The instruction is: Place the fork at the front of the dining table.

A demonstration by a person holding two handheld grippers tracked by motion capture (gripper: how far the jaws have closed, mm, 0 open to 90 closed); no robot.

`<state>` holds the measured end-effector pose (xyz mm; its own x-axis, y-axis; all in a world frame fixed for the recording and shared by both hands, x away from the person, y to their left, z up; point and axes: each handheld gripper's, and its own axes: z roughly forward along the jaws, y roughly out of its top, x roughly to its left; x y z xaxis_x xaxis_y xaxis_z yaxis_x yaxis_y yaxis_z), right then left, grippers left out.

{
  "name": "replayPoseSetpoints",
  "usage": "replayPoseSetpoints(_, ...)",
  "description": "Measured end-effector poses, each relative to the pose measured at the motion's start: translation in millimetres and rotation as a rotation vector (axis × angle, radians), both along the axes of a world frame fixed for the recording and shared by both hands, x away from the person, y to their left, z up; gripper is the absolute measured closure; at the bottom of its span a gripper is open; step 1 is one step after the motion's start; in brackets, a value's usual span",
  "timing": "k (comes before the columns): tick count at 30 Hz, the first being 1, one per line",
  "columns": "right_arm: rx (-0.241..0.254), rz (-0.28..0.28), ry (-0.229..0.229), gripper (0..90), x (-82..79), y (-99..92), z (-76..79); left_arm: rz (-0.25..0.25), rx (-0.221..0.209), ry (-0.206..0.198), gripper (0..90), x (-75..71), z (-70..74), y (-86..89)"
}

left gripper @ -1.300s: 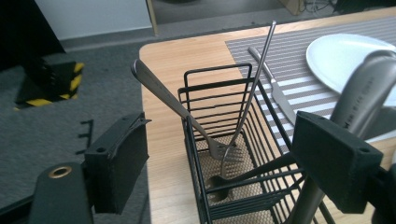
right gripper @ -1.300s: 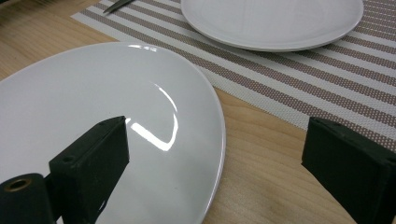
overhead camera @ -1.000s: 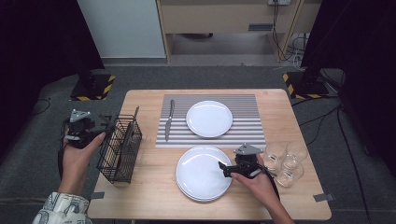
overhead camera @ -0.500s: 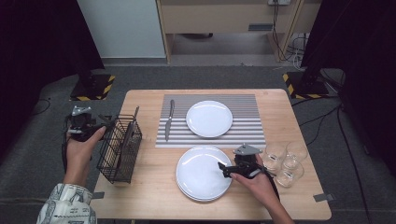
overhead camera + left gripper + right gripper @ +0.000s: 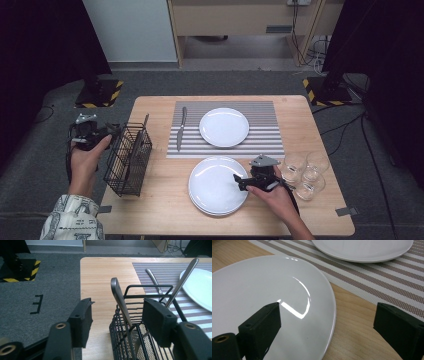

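Fingers (image 5: 160, 320) of left gripper (image 5: 117, 325) narrower than before, astride spoon handle (image 5: 121, 300), untouching.

Black two-jaw grippers (image 5: 112, 131) (brass screw holes); patterned white sleeve (image 5: 72, 220).

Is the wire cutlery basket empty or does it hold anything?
Not empty: the black wire basket holds cutlery handles standing upright, leaning past its rim.

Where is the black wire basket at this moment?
In the high view the black wire basket stands at the table's left edge, left of the striped placemat, with the left gripper at its top rim.
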<state>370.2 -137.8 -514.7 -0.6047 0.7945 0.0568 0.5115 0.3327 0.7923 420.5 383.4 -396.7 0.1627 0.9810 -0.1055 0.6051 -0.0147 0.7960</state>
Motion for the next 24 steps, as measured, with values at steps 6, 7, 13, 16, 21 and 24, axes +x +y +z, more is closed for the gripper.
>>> replayPoseSetpoints(6,-0.006,0.006,0.003,7.6,0.1,1.7,-1.9,-0.024,-0.028,-0.025,53.5,1.2,1.2,-0.7)
replayPoseSetpoints(7,-0.005,0.006,0.005,7.7,-0.1,2.2,-2.1,-0.026,-0.021,-0.016,55.3,1.8,1.2,-1.3)
replayPoseSetpoints(13,-0.006,0.007,0.002,7.6,0.0,2.1,-2.0,-0.037,0.008,0.002,61.8,2.7,0.7,-6.3)
replayPoseSetpoints(16,-0.006,0.007,0.004,7.6,0.0,2.2,-2.1,-0.034,0.006,-0.001,65.0,2.8,1.4,-7.5)
replayPoseSetpoints(21,-0.004,0.007,0.005,7.9,0.1,1.7,-1.6,-0.032,0.064,-0.001,66.0,3.3,2.5,-13.0)
replayPoseSetpoints(24,-0.004,0.006,0.005,7.8,0.4,1.8,-2.0,-0.031,0.057,-0.016,68.7,3.5,3.6,-15.2)
